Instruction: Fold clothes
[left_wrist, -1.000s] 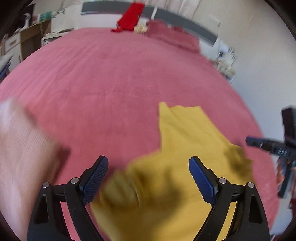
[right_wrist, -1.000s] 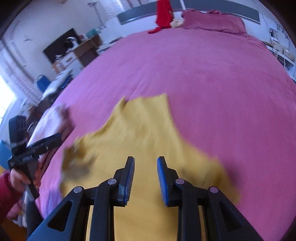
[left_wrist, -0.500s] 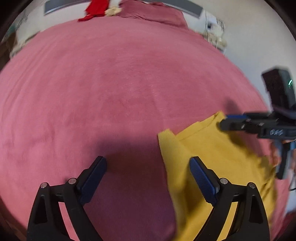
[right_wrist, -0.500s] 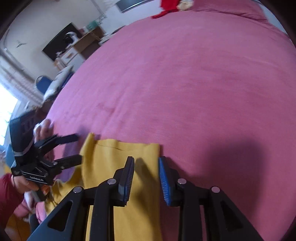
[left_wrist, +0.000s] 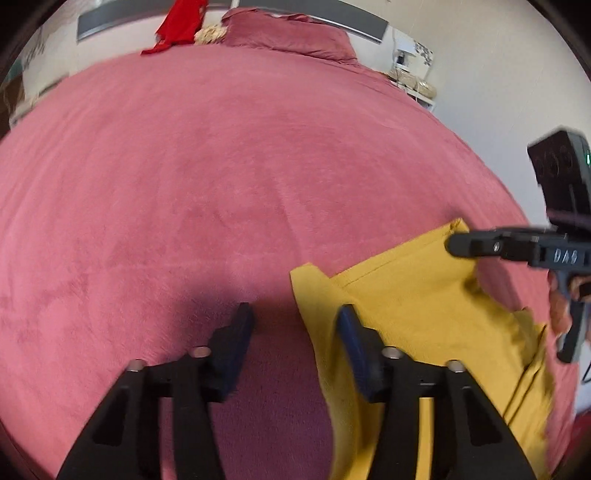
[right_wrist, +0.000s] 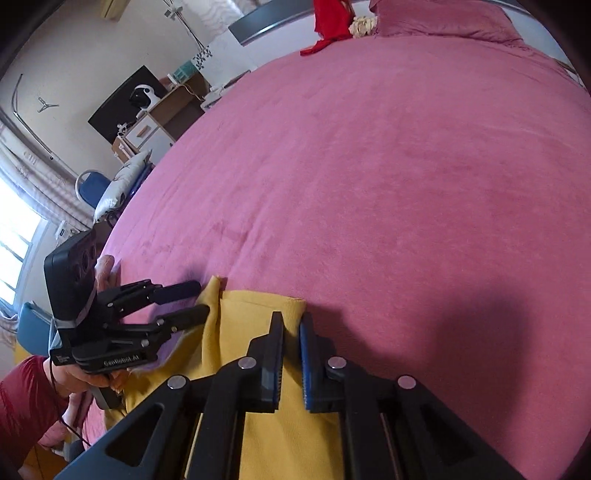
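A yellow garment (left_wrist: 424, 314) lies partly folded at the near edge of a pink bed (left_wrist: 221, 166). In the left wrist view my left gripper (left_wrist: 295, 325) is open, with the garment's left edge between its fingers. The right wrist view shows my right gripper (right_wrist: 291, 332) shut on the yellow garment (right_wrist: 255, 325) just below its top hem. The left gripper (right_wrist: 197, 299) appears there too, its jaws apart around the cloth's left corner. In the left wrist view the right gripper (left_wrist: 456, 245) sits over the far right corner.
A red garment (right_wrist: 328, 26) and a pink pillow (left_wrist: 288, 33) lie at the head of the bed. Left of the bed stand a desk (right_wrist: 155, 122) and a blue chair (right_wrist: 88, 184). A pale pink cloth (right_wrist: 107, 266) lies behind the left gripper.
The garment went from spread out to folded toward me. My right gripper has shut on its top edge, and my left gripper's fingers have narrowed around its left edge.
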